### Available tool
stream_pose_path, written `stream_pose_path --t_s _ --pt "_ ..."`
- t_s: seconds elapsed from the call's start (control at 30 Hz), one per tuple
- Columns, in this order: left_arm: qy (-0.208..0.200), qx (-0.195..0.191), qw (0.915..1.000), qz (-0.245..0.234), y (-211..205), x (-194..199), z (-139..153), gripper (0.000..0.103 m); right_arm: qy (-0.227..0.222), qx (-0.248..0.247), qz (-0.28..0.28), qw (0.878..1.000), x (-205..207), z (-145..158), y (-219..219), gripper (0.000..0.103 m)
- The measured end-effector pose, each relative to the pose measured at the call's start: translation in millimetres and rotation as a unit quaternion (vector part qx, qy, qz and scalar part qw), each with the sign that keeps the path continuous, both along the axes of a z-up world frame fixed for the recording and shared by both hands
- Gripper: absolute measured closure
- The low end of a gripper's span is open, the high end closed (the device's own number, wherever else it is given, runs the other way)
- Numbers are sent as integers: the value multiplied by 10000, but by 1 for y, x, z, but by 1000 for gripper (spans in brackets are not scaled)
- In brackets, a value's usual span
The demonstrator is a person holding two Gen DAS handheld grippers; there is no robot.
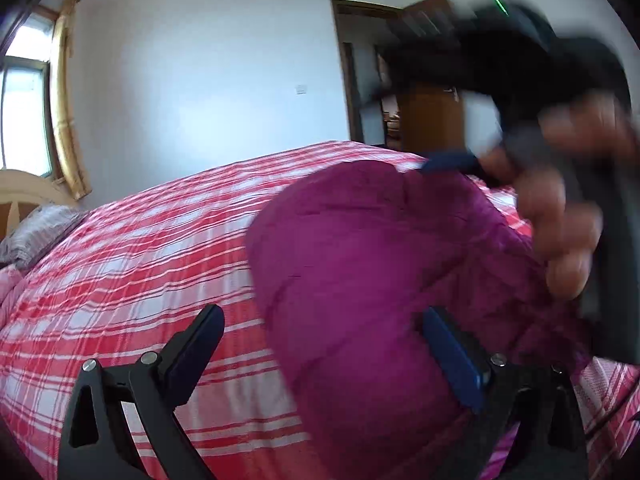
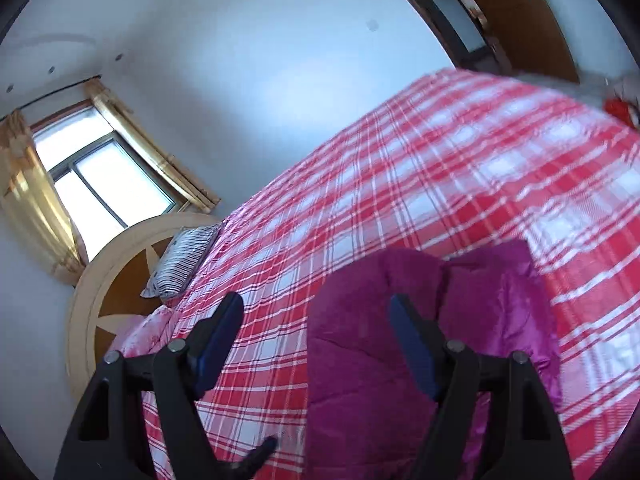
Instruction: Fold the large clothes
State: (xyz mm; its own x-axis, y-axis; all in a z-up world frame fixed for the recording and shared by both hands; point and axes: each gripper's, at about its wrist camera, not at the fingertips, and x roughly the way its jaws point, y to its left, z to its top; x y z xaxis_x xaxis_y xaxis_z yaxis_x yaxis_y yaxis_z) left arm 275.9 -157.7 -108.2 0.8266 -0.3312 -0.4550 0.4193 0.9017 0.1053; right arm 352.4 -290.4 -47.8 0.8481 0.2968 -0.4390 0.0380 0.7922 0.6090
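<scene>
The magenta quilted garment (image 2: pixel 404 360) lies bunched on the plaid bed (image 2: pixel 460 168), partly between both grippers' wide-open, empty jaws.

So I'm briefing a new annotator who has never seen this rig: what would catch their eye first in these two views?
The magenta padded garment bulks up on the red-and-white plaid bedspread, filling the middle of both views. Both the left gripper and the right gripper stand open over it, holding nothing. In the left view, the blurred right hand sweeps in at upper right.
</scene>
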Motion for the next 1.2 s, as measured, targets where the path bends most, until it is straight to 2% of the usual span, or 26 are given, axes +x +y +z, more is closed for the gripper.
stream_pose_path --t_s 0.1,0.13,0.23,0.33,0.4,0.47,0.53,0.57,0.67,0.73,0.83,0.93,1.07,1.13,1.2 --pt "4 -121 9984 559 30 17 13 3 263 25 -370 9990 2 -29 -14 24" --pt "30 -282 9968 749 37 26 21 3 347 -93 -480 9982 2 -35 -18 24" --pt "96 -544 9954 789 32 47 43 3 489 -676 -893 9925 -6 -45 -25 25" --pt "21 -338 9949 945 -2 60 60 3 556 -1093 -1231 9848 -12 -49 -31 25" --pt "24 -226 9957 899 -26 67 59 3 545 -1386 -1406 9788 -17 -50 -33 25" --pt "79 282 9952 934 -58 86 45 3 545 -1562 -1526 9743 -20 -52 -36 25" --pt "192 716 9900 1199 -73 101 26 3 601 -1489 -1543 9749 -23 -58 -43 28" --pt "428 883 9870 1272 -78 113 12 3 627 -1518 -1566 9739 -23 -60 -45 30" --pt "996 888 9825 1299 -78 135 -15 3 745 -1741 -1625 9684 -21 -69 -52 30" --pt "1097 807 9821 1305 -76 139 -20 2 897 -1586 -1555 9709 -13 -81 -60 30" --pt "1137 829 9808 1348 -75 139 -26 1 1038 -1355 -1468 9743 -5 -94 -69 27" --pt "1073 894 9805 1383 -79 142 -13 1 1236 -1221 -1338 9757 2 -105 -72 27" --pt "728 471 9875 1318 -88 140 23 1 1287 -1160 -1355 9755 3 -110 -74 27" --pt "863 648 9859 1279 -103 153 18 1 1305 -1186 -1377 9747 3 -110 -74 27" --pt "1058 1091 9782 1418 -114 169 -4 1 1309 -1209 -1391 9741 2 -110 -73 27"
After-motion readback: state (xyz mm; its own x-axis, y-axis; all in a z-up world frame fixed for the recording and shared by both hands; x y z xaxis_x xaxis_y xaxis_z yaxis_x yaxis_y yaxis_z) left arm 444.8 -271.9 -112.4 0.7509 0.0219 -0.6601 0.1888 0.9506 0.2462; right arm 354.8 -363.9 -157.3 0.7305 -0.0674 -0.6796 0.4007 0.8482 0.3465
